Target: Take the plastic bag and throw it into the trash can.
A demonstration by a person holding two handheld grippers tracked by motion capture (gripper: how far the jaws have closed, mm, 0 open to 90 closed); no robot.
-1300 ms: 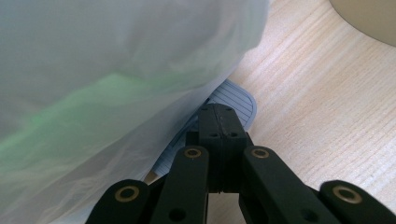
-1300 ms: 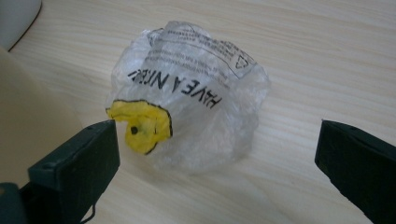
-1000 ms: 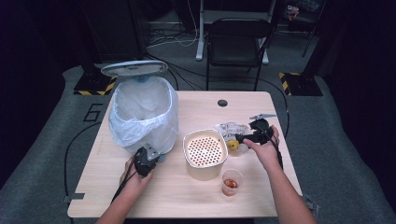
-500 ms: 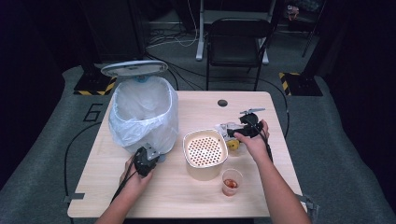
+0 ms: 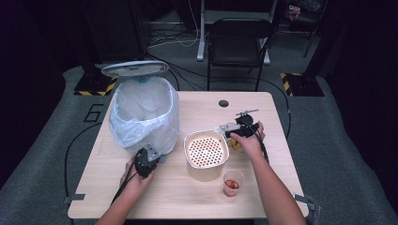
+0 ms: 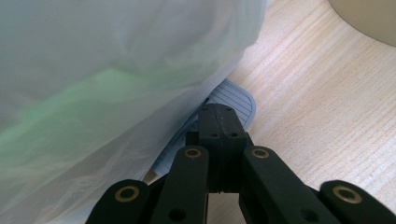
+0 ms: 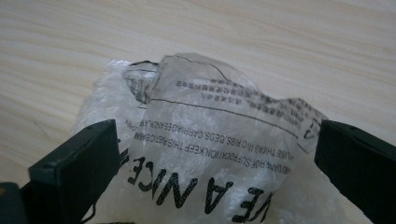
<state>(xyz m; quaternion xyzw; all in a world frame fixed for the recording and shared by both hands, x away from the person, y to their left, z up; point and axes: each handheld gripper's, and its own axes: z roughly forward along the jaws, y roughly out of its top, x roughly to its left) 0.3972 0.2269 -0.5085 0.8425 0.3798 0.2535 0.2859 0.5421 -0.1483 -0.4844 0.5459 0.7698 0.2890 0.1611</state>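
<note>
A crumpled clear plastic bag (image 7: 219, 107) with black print lies on the wooden table (image 5: 187, 201), just right of a beige perforated basket (image 5: 205, 152). My right gripper (image 7: 215, 156) is open, its jaws standing wide on either side of the bag without pressing it. In the high view the right gripper (image 5: 235, 132) hangs over the plastic bag (image 5: 226, 127). My left gripper (image 6: 219, 123) is shut, its tip resting over the ribbed grey pedal (image 6: 236, 95) at the foot of the bin. From above, the left gripper (image 5: 156, 157) sits against the white-lined bin (image 5: 143, 115).
The bin's lid (image 5: 135, 69) stands open at the back. A clear cup (image 5: 233, 182) with reddish contents is near the front right. Something small and yellow (image 5: 236, 146) lies under the right hand. A black chair (image 5: 239, 42) stands beyond the table.
The right hand has moved left and down, bringing its gripper over the plastic bag beside the basket. The left hand has stayed at the bin's foot.
</note>
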